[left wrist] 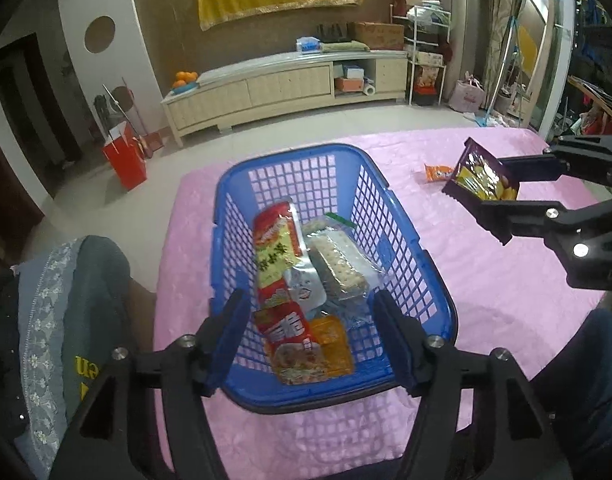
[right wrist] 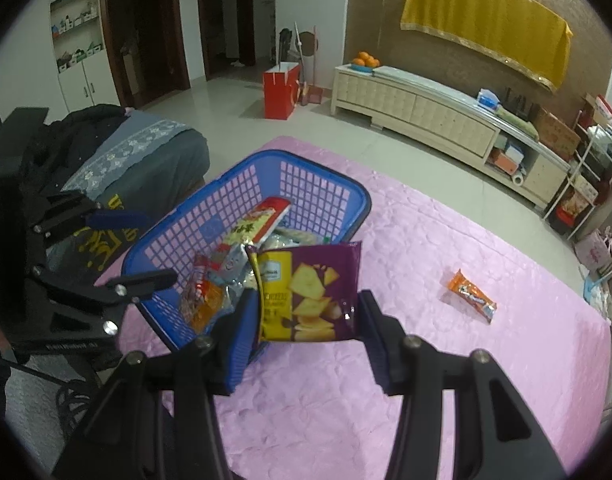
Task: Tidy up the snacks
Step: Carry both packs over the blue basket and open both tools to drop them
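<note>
Snacks go into the blue basket (left wrist: 410, 236). Your right gripper (right wrist: 306, 320) pinches the purple chip bag (right wrist: 310, 296) aloft just beside it, likely ready for dropping in. Your left gripper (left wrist: 310, 320) hangs spread over its near rim, holding nothing. One orange packet (right wrist: 472, 296) lies well apart from the basket.

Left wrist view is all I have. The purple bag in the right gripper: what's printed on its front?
Observer: The purple bag shows yellow chips on its front, with a yellow panel at its left.
Operator: Is it fully clamped?
Observer: The right gripper holds its lower edges between both fingers; the top stands free.
Operator: Anything left outside the basket?
Observer: One orange packet lies flat on the pink cloth, clear of the blue basket.
</note>
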A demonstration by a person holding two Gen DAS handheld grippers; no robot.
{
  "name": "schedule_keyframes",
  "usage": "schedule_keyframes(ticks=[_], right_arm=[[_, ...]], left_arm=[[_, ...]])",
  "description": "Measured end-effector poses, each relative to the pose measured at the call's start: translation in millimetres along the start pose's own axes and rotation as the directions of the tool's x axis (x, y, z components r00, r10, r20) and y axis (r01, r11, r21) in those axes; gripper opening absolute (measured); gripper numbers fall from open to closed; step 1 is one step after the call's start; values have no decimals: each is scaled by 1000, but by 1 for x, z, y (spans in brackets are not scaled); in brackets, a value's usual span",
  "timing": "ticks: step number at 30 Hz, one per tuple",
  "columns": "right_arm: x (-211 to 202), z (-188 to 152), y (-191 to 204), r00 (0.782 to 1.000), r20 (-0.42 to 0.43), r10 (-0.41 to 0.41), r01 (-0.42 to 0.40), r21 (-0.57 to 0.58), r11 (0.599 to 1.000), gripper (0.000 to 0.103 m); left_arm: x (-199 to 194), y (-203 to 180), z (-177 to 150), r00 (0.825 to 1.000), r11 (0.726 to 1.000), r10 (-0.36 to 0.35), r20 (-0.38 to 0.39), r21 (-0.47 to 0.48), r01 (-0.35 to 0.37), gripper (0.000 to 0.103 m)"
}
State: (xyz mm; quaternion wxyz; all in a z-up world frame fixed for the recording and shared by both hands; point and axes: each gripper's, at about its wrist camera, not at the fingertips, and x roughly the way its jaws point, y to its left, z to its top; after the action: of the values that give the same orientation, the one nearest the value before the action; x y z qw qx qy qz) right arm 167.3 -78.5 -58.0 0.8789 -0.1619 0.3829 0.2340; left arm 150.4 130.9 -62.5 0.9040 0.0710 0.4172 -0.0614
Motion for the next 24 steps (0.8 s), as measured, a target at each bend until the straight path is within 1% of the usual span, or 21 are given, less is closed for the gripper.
schedule_keyframes(ticks=[6,9,15,16,17,20,22,24], right_arm=[[-4,6,8,1000,7,20,-20,-23,1000,55],[2,12,17,1000,-1,30,-30,-43,999,55],[24,19,35,998,-40,43,-47,-101,994,55],[26,19,37,998,-44,46,-51,-107,993,55],[30,20,40,997,-52,49,-54,-116,992,55],[42,21,49,996,-75,49,-60,-145,988,55],[50,20,53,994,-95,53,-68,-161,985,55],[57,18,56,992,-115,52,-71,-173,982,55]], left_arm=[[-11,13,-4,1000,1000,-4,11,-16,4,62],[-10,20,-5,1000,1000,0,10,-29,0,62],[-9,34,-11,999,998,40,29,-51,-39,62],[-8,36,-12,999,998,45,30,-51,-44,64],[-7,36,-13,998,998,49,33,-44,-48,70],[-4,38,-18,998,999,44,36,-25,-43,78],[1,41,-21,999,998,39,15,-39,-38,82],[4,44,-23,999,998,41,9,-44,-40,82]])
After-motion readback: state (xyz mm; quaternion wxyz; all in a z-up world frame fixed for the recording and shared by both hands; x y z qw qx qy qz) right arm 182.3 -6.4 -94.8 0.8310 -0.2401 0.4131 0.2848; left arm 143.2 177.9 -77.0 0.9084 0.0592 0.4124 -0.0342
